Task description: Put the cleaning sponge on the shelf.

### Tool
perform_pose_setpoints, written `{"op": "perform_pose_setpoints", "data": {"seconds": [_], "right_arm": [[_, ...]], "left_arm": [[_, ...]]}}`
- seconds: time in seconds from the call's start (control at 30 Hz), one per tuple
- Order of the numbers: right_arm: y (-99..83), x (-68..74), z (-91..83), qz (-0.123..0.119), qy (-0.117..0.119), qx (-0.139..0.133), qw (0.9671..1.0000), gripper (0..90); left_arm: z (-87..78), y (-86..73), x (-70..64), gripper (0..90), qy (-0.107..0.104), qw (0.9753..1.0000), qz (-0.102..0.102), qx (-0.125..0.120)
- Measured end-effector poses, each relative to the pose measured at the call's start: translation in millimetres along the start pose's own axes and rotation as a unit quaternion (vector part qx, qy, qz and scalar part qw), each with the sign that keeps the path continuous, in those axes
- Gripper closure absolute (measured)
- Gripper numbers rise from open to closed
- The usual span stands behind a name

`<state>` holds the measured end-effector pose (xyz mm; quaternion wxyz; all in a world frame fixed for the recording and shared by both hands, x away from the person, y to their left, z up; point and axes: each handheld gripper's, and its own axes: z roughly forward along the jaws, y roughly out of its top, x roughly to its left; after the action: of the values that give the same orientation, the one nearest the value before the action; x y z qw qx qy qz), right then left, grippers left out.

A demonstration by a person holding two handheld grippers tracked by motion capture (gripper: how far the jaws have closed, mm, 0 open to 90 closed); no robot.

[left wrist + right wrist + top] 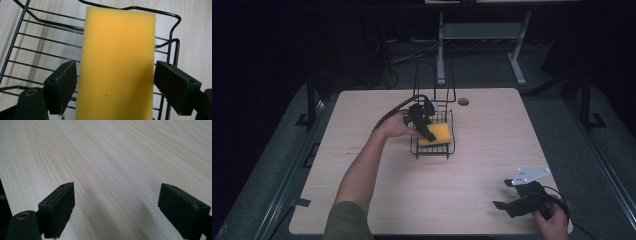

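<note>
Nearest the person, the right tongs (507, 195) rest low over the pale wood worktop (492, 145) near its front right corner, held by the right hand (552, 217), with a grey three-cornered plate (528, 175) on top. Their jaws stand wide apart, and in the right gripper view the right tongs (116, 207) have bare wood grain between them and ahead of them. Farther out, well apart from that pair and toward the middle of the worktop, the left hand (394, 125) holds the left tongs (426, 131) down into a black wire rack (432, 149). A yellow sponge (435, 134) lies on the rack's wire floor between these jaws. In the left gripper view the left tongs (115, 87) are spread open around the sponge (117, 65): the left pad sits right against or just beside its edge, the right pad just clear of the other edge, so nothing is clamped. Beyond the sponge, the rack's (37, 40) wires and curved rim run across, with worktop past them.
</note>
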<state>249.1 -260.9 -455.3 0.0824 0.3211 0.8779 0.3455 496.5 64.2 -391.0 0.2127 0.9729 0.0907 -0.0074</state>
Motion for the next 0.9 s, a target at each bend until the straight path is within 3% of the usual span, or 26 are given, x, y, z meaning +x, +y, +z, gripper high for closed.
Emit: {"op": "perform_pose_setpoints", "data": {"seconds": [0.63, 0.9], "right_arm": [[0.1, 0.9, -0.2, 0.000, 0.000, 0.002, 1.0000, 13.7], [0.6, 1.5, -0.4, 0.000, 0.002, -0.002, 1.0000, 13.7]], "left_arm": [[-15.2, -1.2, -15.1, 18.8, 0.011, 0.9998, 0.017, -0.003], [-15.2, -3.4, -25.3, 19.6, 0.009, 0.9994, 0.029, 0.014]]}}
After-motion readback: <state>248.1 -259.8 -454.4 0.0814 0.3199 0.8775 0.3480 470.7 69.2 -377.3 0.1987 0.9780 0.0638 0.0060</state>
